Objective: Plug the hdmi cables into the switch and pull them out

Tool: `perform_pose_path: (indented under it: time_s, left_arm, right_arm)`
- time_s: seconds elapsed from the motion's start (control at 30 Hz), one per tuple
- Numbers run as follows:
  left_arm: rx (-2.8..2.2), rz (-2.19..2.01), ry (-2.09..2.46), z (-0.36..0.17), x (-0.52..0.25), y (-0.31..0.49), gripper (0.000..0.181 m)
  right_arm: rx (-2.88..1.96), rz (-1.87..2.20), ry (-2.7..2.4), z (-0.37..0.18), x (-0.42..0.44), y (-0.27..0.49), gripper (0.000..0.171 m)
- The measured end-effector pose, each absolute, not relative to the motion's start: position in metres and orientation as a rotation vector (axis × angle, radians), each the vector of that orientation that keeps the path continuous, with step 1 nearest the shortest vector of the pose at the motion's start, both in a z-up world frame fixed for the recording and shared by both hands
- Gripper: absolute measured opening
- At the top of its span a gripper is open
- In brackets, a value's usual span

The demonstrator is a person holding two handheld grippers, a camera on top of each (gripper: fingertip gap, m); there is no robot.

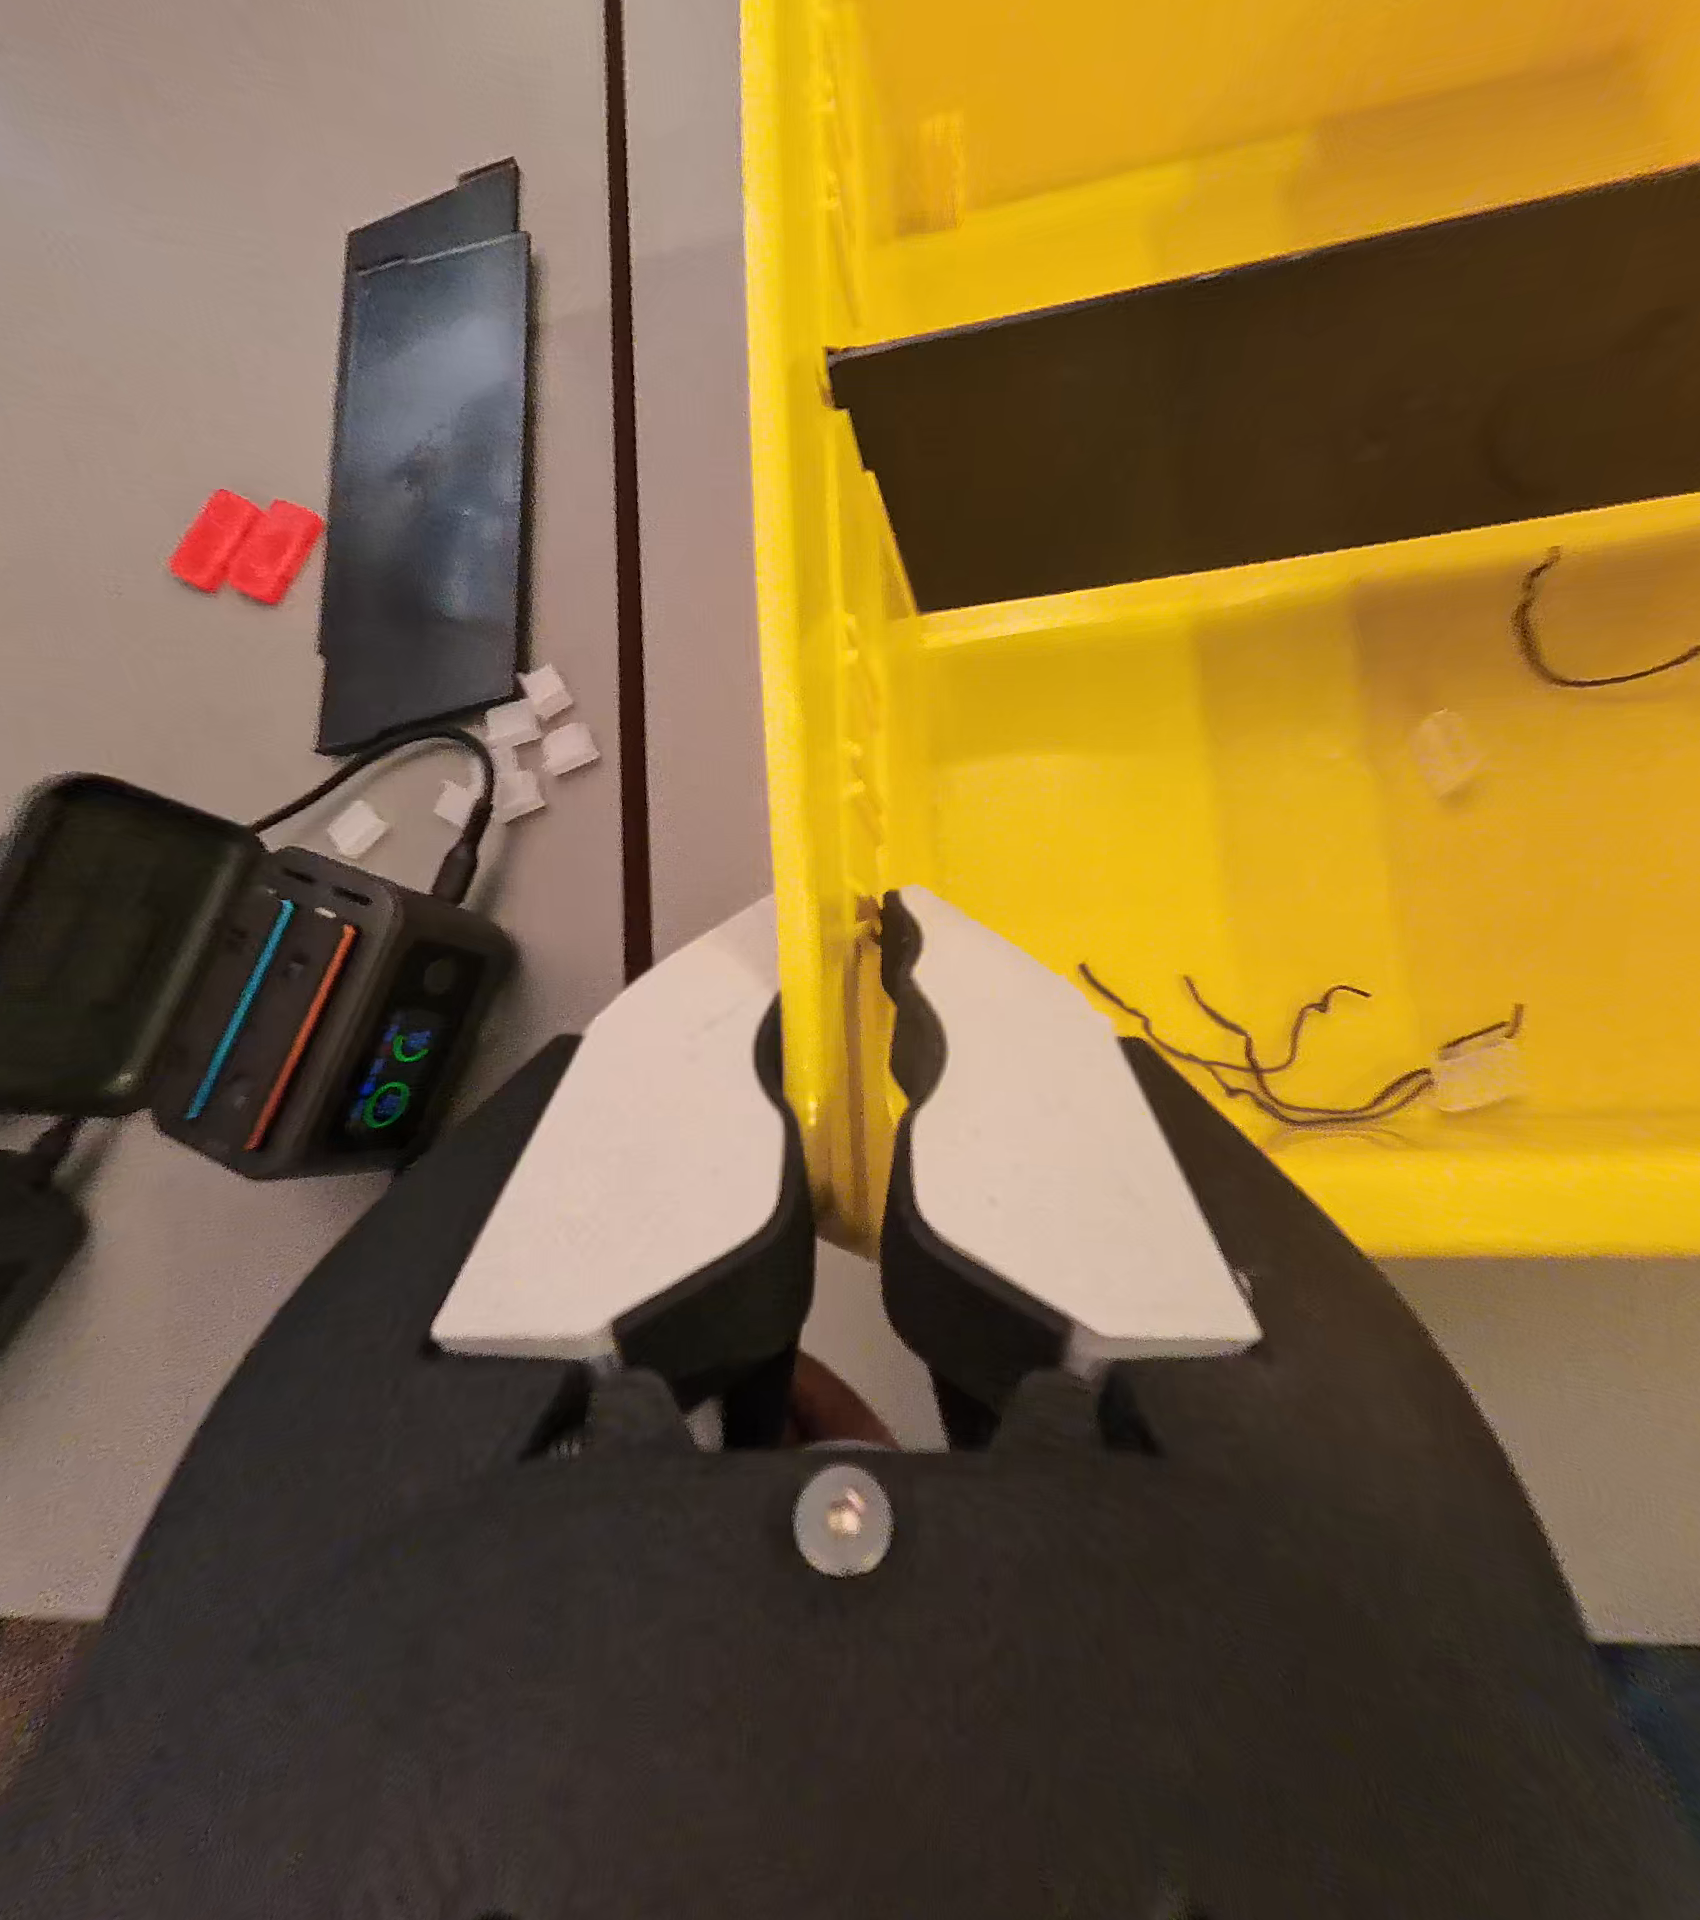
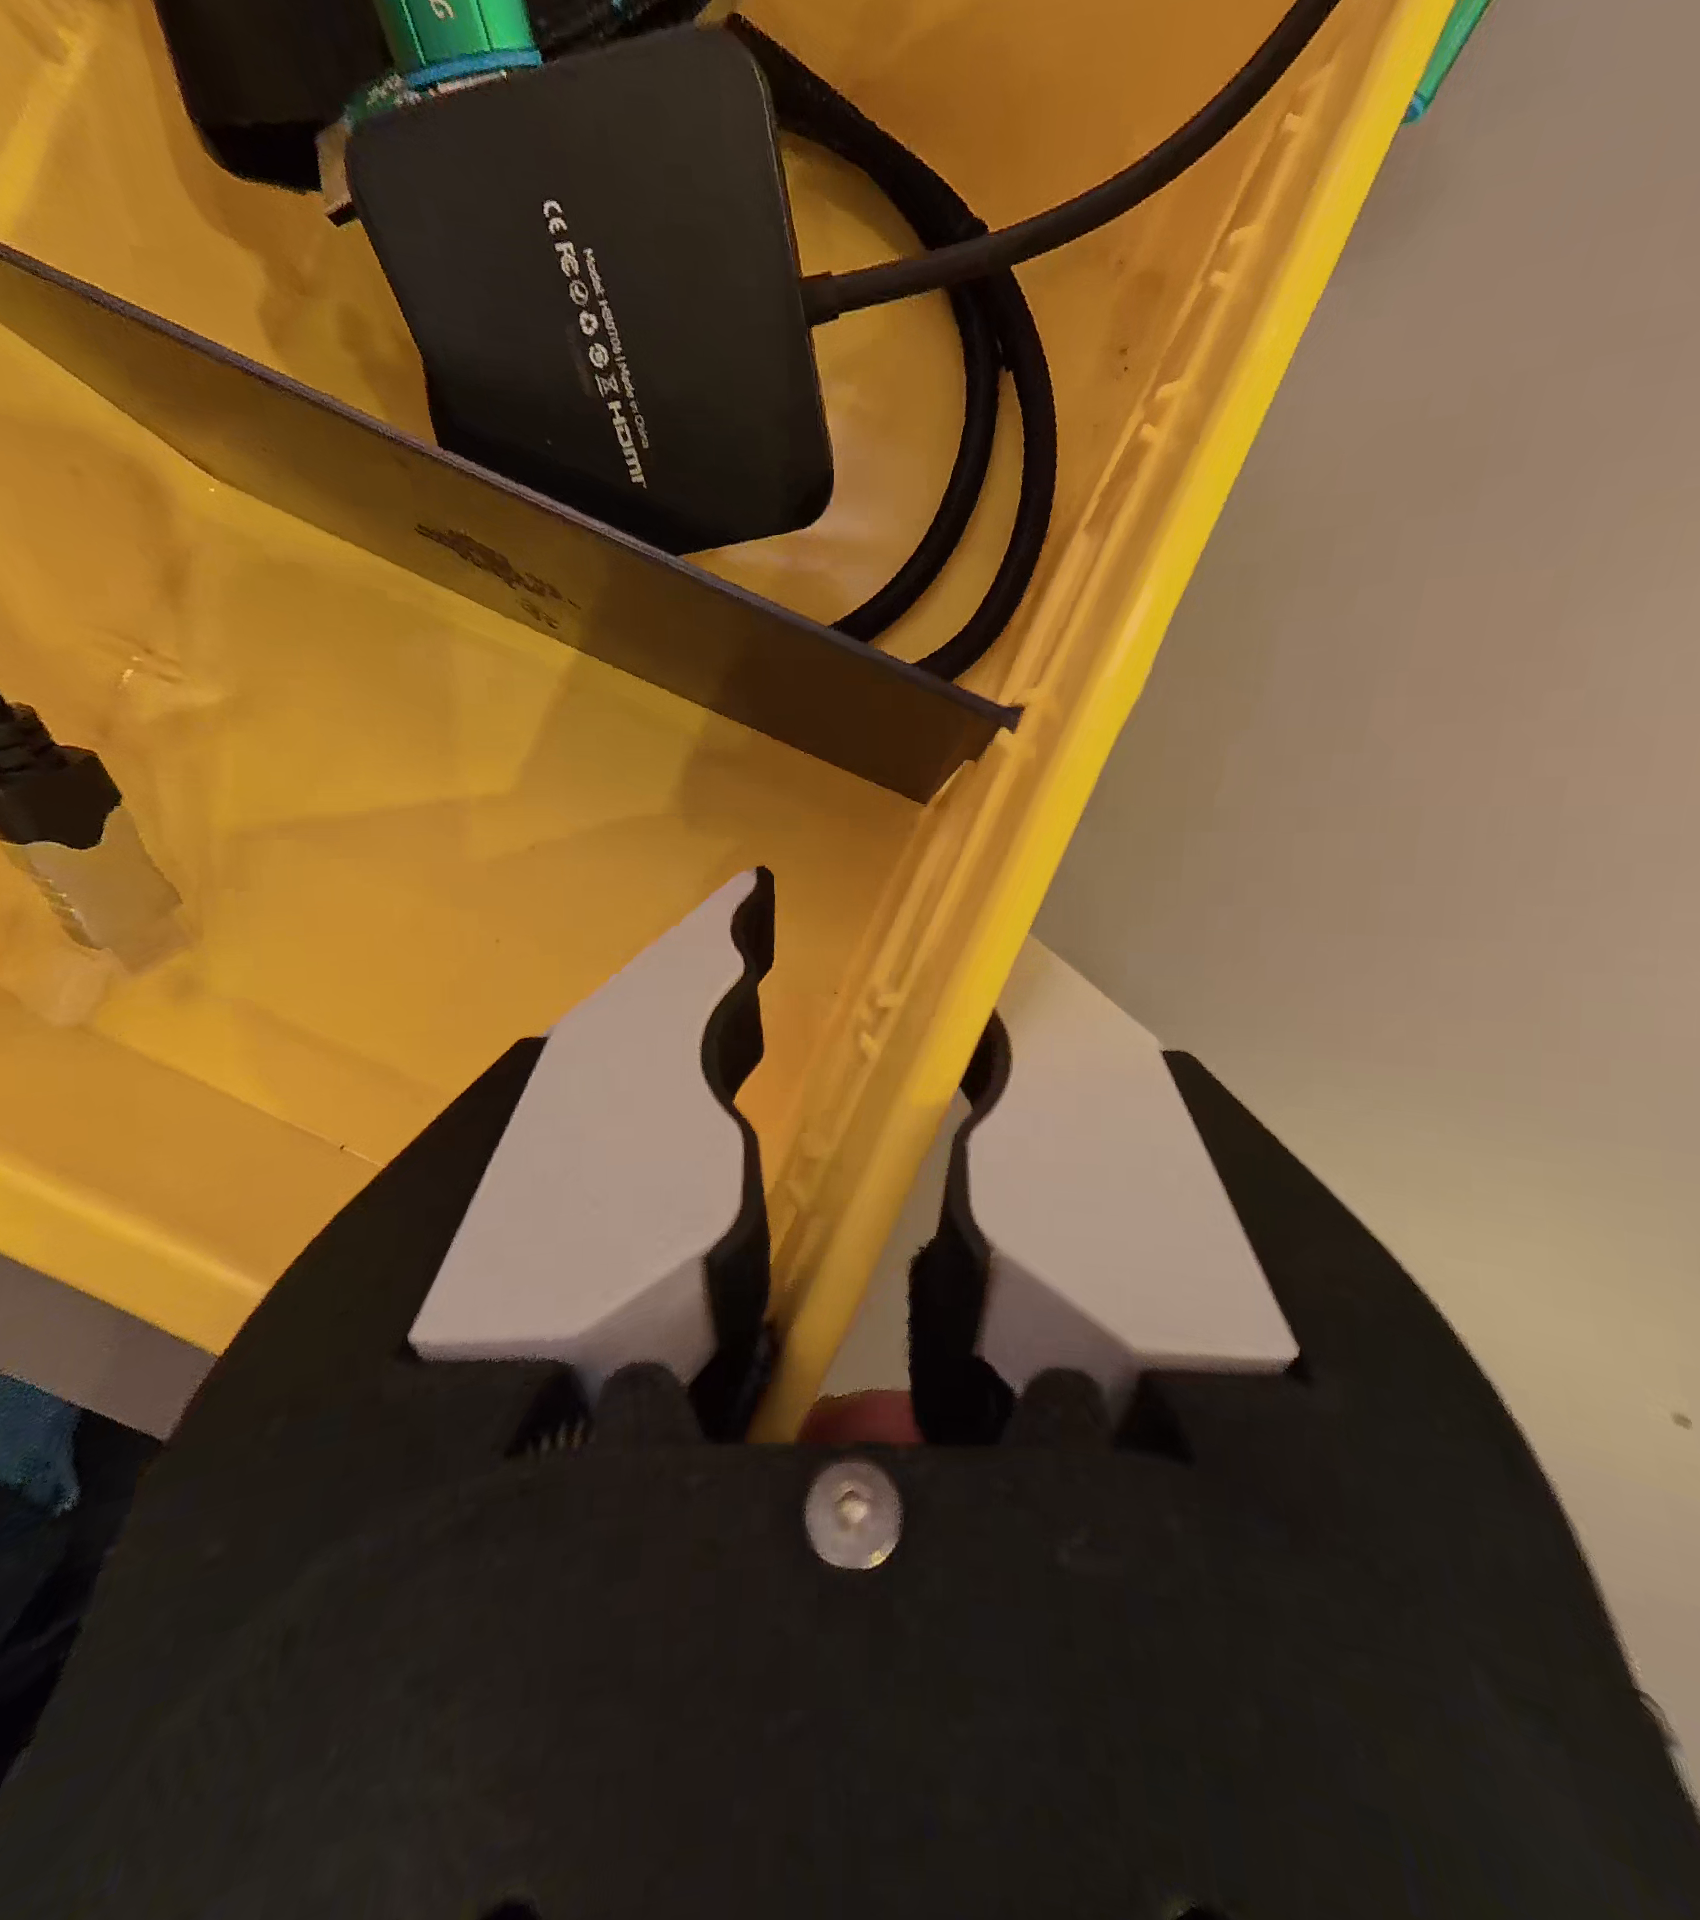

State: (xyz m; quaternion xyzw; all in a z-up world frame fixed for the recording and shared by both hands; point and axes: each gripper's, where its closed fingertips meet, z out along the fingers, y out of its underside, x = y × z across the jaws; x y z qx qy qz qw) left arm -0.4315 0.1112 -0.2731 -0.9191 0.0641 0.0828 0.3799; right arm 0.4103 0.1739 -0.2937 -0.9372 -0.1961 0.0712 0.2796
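A yellow bin (image 1: pixel 1448 1195) with a black divider (image 1: pixel 1293 447) stands on a grey table. My left gripper (image 1: pixel 835 914) is shut on the bin's left wall, one finger on each side. My right gripper (image 2: pixel 893 925) is shut on the bin's right wall (image 2: pixel 1189 540) in the same way. In the right wrist view the black HDMI switch (image 2: pixel 597 301) lies in the far compartment behind the divider (image 2: pixel 513 561), with a green plug (image 2: pixel 456 42) at its far end. A loose black HDMI cable with a silver plug (image 2: pixel 67 842) lies in the near compartment.
Black cables (image 2: pixel 991 416) loop beside the switch. Thin wires (image 1: pixel 1241 1049) and small clear connectors lie in the bin's left part. Left of the bin are black devices with lit displays (image 1: pixel 306 1018), a flat black panel (image 1: pixel 430 468), red pieces (image 1: pixel 243 540) and white clips (image 1: pixel 534 748). Across from one pair of fingers to the other is roughly 85 cm.
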Motion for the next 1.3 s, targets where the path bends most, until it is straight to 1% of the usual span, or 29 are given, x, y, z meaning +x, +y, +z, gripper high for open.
perform_pose_path:
  time_s: [0.03, 0.17, 0.57, 0.7, 0.77, 1.0, 1.17, 1.3]
  left_arm:
    - [-2.334, 0.158, 0.144, -0.273, -0.429, 0.112, 0.006]
    - [-2.247, 0.018, 0.040, -0.262, -0.427, 0.116, 0.004]
    - [-2.128, -0.104, -0.079, -0.238, -0.427, 0.106, 0.005]
    - [-2.096, -0.084, -0.089, -0.230, -0.430, 0.097, 0.005]
    - [-2.072, -0.095, -0.113, -0.226, -0.433, 0.092, 0.005]
    - [-1.916, -0.121, -0.248, -0.196, -0.454, 0.072, 0.005]
    - [-1.820, -0.124, -0.309, -0.176, -0.466, 0.059, 0.005]
    - [-1.768, -0.137, -0.336, -0.163, -0.470, 0.051, 0.005]
  right_arm:
    - [-2.506, 0.208, -0.529, -0.293, 0.401, 0.173, 0.030]
    - [-2.464, 0.346, -0.508, -0.291, 0.358, 0.173, 0.033]
    - [-2.352, 0.626, -0.591, -0.286, 0.204, 0.169, 0.060]
    - [-2.332, 0.683, -0.623, -0.285, 0.157, 0.169, 0.066]
    - [-2.313, 0.733, -0.627, -0.284, 0.132, 0.169, 0.072]
    - [-2.280, 0.865, -0.671, -0.278, 0.053, 0.164, 0.103]
    - [-2.249, 0.856, -0.743, -0.280, -0.003, 0.164, 0.112]
    - [-2.236, 0.951, -0.753, -0.276, -0.049, 0.167, 0.117]
